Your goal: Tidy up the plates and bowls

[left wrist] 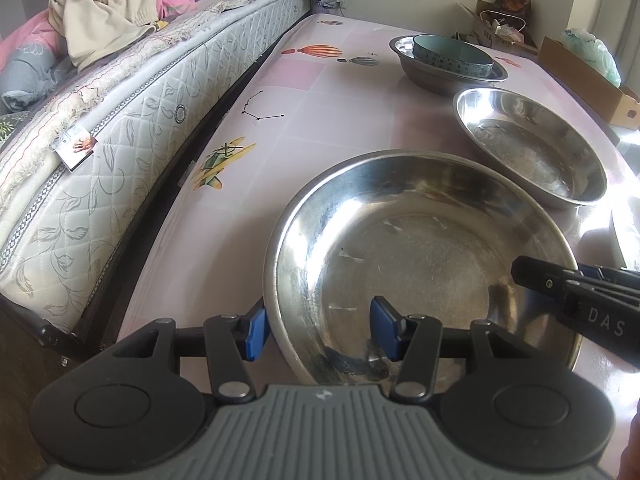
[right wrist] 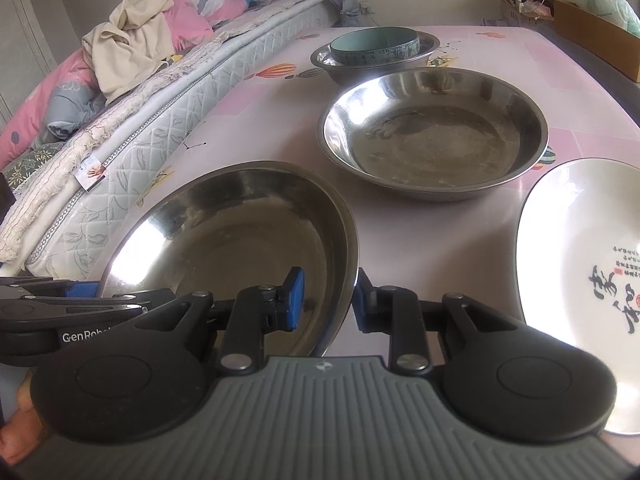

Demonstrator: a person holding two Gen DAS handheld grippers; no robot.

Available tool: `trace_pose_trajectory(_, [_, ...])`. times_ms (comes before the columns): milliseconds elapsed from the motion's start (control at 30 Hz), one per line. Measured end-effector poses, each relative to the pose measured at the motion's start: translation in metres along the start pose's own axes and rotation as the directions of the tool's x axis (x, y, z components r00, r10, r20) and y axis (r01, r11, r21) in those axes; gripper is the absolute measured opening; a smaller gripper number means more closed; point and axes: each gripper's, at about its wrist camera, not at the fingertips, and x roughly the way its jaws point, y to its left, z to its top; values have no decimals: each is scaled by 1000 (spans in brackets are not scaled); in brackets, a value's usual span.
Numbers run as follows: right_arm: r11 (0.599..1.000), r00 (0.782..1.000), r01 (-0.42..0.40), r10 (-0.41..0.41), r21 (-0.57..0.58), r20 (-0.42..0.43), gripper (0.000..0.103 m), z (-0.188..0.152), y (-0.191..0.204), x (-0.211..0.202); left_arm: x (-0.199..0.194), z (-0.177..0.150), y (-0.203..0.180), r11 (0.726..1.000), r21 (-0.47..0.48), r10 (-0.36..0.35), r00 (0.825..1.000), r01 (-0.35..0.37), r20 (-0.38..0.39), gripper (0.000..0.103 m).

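A large steel plate (left wrist: 420,248) lies on the pink table, nearest me; it also shows in the right wrist view (right wrist: 232,236). My left gripper (left wrist: 318,330) is open, its jaws straddling the plate's near left rim. My right gripper (right wrist: 326,300) is open, straddling the plate's near right rim; its body shows in the left wrist view (left wrist: 576,296). A second steel plate (right wrist: 436,132) sits behind. Farther back a teal bowl (right wrist: 374,46) rests inside a third steel dish (right wrist: 424,46). A white plate with calligraphy (right wrist: 580,264) lies at right.
A mattress (left wrist: 132,120) with piled bedding runs along the table's left side. Cardboard boxes (left wrist: 592,80) and bags stand beyond the table's far right edge. The pink tablecloth (left wrist: 320,120) has balloon and helicopter prints.
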Motion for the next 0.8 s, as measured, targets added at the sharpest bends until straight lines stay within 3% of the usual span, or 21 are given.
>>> trace_pose_trajectory(400, [996, 998, 18, -13, -84, 58, 25, -1, 11, -9, -7, 2, 0, 1000, 5, 11, 999, -11, 32, 54])
trace_pose_trajectory(800, [997, 997, -6, 11, -79, 70, 24, -1, 11, -12, -17, 4, -2, 1000, 11, 8, 997, -9, 72, 54])
